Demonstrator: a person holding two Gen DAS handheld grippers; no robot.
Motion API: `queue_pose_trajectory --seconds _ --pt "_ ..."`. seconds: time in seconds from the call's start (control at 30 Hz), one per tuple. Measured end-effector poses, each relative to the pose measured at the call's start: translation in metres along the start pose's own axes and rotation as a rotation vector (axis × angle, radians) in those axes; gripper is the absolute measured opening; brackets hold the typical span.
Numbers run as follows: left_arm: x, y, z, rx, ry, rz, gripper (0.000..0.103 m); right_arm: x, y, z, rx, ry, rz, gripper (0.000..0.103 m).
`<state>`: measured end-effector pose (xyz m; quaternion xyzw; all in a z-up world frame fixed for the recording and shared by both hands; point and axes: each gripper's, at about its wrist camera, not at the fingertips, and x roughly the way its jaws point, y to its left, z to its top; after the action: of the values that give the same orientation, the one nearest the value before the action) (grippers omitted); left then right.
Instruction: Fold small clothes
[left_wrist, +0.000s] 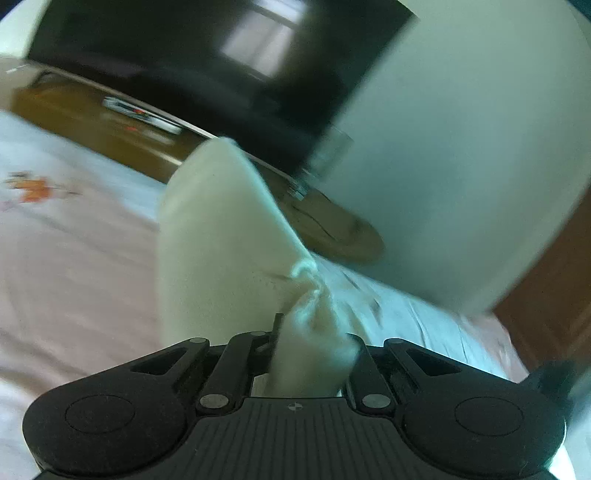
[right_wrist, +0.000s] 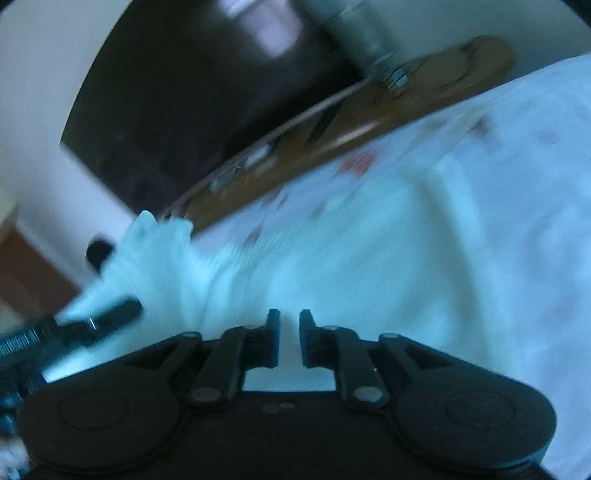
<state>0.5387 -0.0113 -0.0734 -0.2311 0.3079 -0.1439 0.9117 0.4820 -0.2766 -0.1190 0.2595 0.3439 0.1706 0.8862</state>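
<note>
Between the two black fingers of the left tongs (left_wrist: 314, 339), a bunched end of a small cream-white knitted garment (left_wrist: 218, 251) is clamped; the rest of it stands up from the grip and leans forward over a bed covered by a pale pink sheet with an orange floral print (left_wrist: 66, 236). Both views are blurred.

From the right wrist view, the right tongs (right_wrist: 288, 332) are seen with a narrow gap between the fingers, nothing being held in it. White ribbed fabric (right_wrist: 177, 266), apparently the same garment, is seen to the left, gripped by the black tip of the other tongs (right_wrist: 110, 314); beyond the right fingers, pale fabric is spread on the bed.

Behind the bed, a brown wooden unit (left_wrist: 110, 136) and a large dark screen (left_wrist: 207, 62) against a pale wall (left_wrist: 461, 147) are recorded.
</note>
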Motion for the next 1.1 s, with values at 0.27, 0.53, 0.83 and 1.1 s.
queue_pose_trajectory --seconds 0.27,0.53,0.83,1.1 --pt "0.079 -0.062 -0.067 0.053 0.237 -0.087 0.012 -0.09 -0.078 0.026 0.158 -0.124 -0.058 0.024" --pt "0.002 -0.052 -0.04 0.063 0.145 -0.209 0.081 -0.101 -0.085 0.023 0.16 -0.105 0.037 0.049" --pt "0.025 0.05 -0.003 0.038 0.1 0.231 0.081 -0.035 -0.048 0.021 0.013 0.084 0.105 0.051" --pt "0.036 0.076 -0.014 -0.038 0.133 0.206 0.081 -0.003 -0.033 0.02 -0.027 0.169 0.153 0.049"
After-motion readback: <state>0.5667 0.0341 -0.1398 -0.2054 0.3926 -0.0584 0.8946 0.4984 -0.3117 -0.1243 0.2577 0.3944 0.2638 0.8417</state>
